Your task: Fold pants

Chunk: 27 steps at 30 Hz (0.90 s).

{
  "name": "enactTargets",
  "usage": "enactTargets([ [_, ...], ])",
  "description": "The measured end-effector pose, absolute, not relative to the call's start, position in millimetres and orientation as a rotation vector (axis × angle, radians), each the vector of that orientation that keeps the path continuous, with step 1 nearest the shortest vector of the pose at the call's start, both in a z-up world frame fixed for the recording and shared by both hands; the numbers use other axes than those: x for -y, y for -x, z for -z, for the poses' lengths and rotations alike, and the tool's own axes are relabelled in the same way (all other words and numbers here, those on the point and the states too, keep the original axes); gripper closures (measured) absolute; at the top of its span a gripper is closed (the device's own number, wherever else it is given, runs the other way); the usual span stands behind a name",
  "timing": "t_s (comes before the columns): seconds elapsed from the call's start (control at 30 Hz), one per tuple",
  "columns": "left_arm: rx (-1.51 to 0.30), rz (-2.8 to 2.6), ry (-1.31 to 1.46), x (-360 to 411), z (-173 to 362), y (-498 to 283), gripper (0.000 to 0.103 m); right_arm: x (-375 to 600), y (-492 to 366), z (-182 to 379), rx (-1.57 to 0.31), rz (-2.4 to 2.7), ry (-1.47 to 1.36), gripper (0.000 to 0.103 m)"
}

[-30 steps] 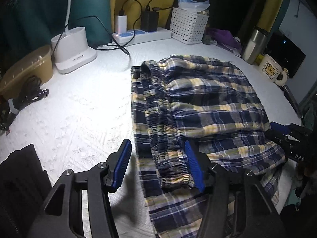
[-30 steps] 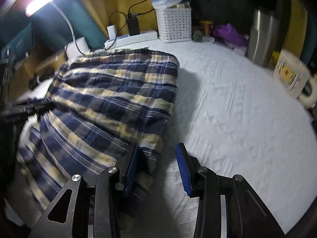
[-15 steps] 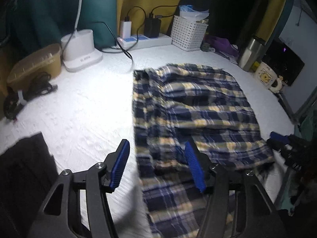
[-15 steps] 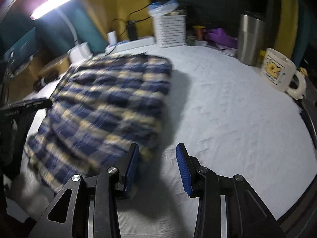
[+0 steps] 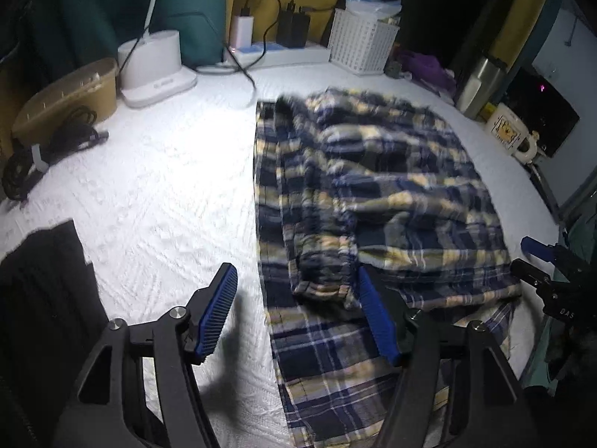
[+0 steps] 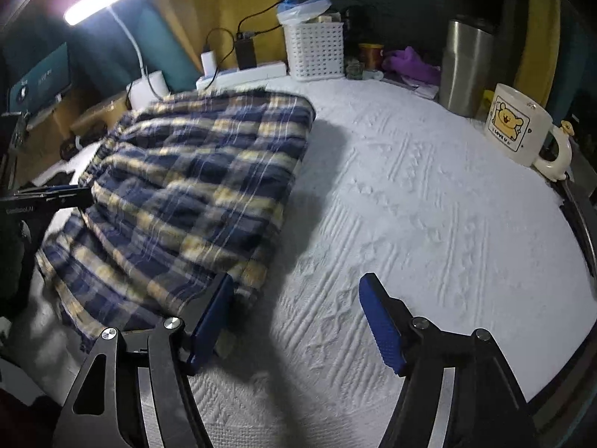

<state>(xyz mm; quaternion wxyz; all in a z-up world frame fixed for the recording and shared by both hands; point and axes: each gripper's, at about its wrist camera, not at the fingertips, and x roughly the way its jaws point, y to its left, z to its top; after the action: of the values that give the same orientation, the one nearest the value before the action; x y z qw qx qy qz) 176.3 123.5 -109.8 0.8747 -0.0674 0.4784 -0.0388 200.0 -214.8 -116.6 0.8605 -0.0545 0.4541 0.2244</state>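
Observation:
The blue-and-yellow plaid pants (image 5: 373, 194) lie folded on the white textured table cover (image 5: 160, 194). My left gripper (image 5: 298, 313) hovers at their near left corner, and its jaws are opening. The bunched waistband fold (image 5: 324, 280) lies between the pads, which do not press on it. In the right wrist view the pants (image 6: 194, 186) fill the left half. My right gripper (image 6: 296, 317) is opening wide over bare cover at their near right corner. Its left finger (image 6: 212, 317) is against the cloth's edge. Each gripper shows at the edge of the other's view.
Along the back stand a white lamp base (image 5: 153, 63), a power strip with chargers (image 5: 283, 52) and a white basket (image 5: 362, 44). A steel tumbler (image 6: 466, 67) and a bear mug (image 6: 518, 127) stand at the right. Black cables (image 5: 48, 149) and dark cloth (image 5: 41, 280) lie at the left.
The right gripper's jaws have spread much wider and it has drawn back a little from the pants' edge. The left jaws have widened slightly. The pants' top fold has settled lower.

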Motion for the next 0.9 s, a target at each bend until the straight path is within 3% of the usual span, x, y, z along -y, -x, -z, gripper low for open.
enactTargets([
  [0.4,-0.969,0.091,0.1,-125,98,-233,0.031,215,-263,103,-0.913,-0.487,0.058,0.029],
  [0.53,-0.988,0.135,0.155,-129,104,-250,0.03,209,-281,106,-0.916,-0.504,0.045,0.015],
  [0.9,-1.061,0.156,0.135,-127,127,-278,0.026,185,-320,130,-0.976,-0.561,0.026,0.015],
])
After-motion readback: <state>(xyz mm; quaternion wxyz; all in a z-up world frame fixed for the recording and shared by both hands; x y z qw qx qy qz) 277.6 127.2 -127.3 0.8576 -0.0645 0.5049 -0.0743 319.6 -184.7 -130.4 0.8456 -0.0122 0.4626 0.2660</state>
